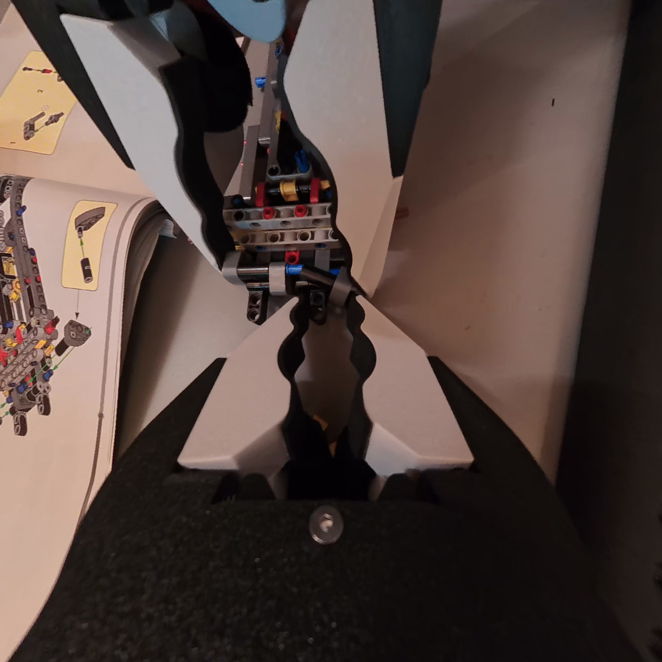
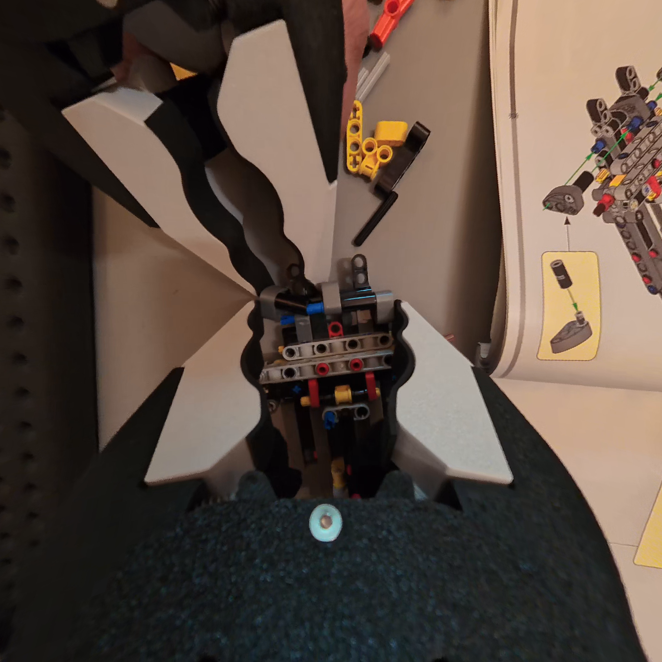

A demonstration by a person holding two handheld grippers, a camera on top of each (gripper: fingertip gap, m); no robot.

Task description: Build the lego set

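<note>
1. Left wrist view: my left gripper (image 1: 324, 304), two white wedge-shaped fingers lined with wavy black pads, has its tips drawn nearly together on a small black pin-hole connector piece (image 1: 317, 302) at the near end of the grey beam-built Lego model (image 1: 283, 229).
2. Beyond it, my right gripper (image 1: 283, 258) faces me from the opposite direction; its jaws bracket the model's sides, pressed against the stacked light-grey beams with red pins.
3. An open instruction booklet (image 1: 53, 304) with yellow call-out boxes lies flat at the left, on the pale tabletop (image 1: 483, 215).
4. Right wrist view: my right gripper (image 2: 324, 315) is clamped on the model (image 2: 333, 358), which fills the space between both pads and runs back toward the camera.
5. At the model's far end sits a grey crossbar with a black sleeve and a blue pin; my left gripper (image 2: 299, 283) meets it there, its tips on the black connector piece (image 2: 297, 277).
6. Loose parts rest on the tabletop (image 2: 447, 250) beyond: a cluster of yellow perforated pieces (image 2: 369, 143), a black flat angled piece (image 2: 404, 157), a black axle rod (image 2: 376, 218) and an orange-red connector (image 2: 388, 19).
7. The booklet (image 2: 573, 286) lies at the right of this view, well apart from the model.
</note>
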